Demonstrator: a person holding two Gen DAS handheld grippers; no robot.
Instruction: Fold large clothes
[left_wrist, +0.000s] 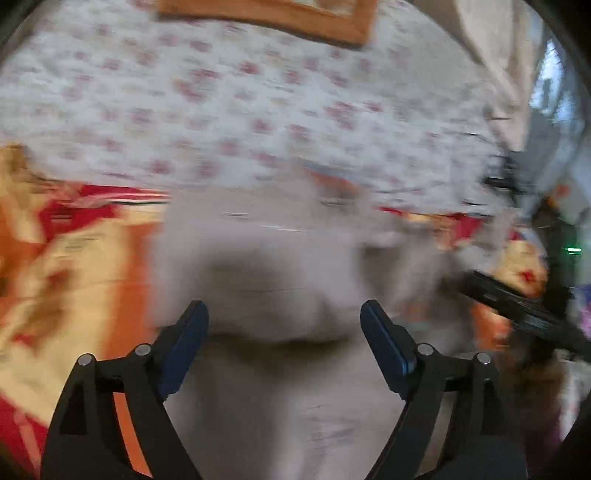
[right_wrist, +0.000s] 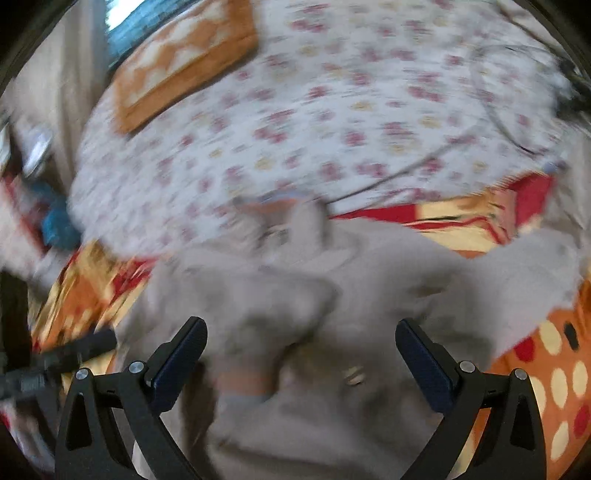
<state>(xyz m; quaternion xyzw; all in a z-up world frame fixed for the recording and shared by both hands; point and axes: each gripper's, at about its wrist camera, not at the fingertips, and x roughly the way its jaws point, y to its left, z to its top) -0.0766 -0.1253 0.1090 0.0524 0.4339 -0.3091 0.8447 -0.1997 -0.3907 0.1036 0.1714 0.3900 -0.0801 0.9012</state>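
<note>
Now: grey garment (right_wrist: 332, 288) rumpled on bed (right_wrist: 332, 110), below both claws | left gripper (left_wrist: 284, 317) jaws wide, empty | right gripper (right_wrist: 301, 332) spread, empty | advice: flatten bunched middle, pinch edges evenly before folding.

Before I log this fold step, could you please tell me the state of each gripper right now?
Left gripper: open, holding nothing, above the grey garment.
Right gripper: open, holding nothing, above the same garment.
</note>
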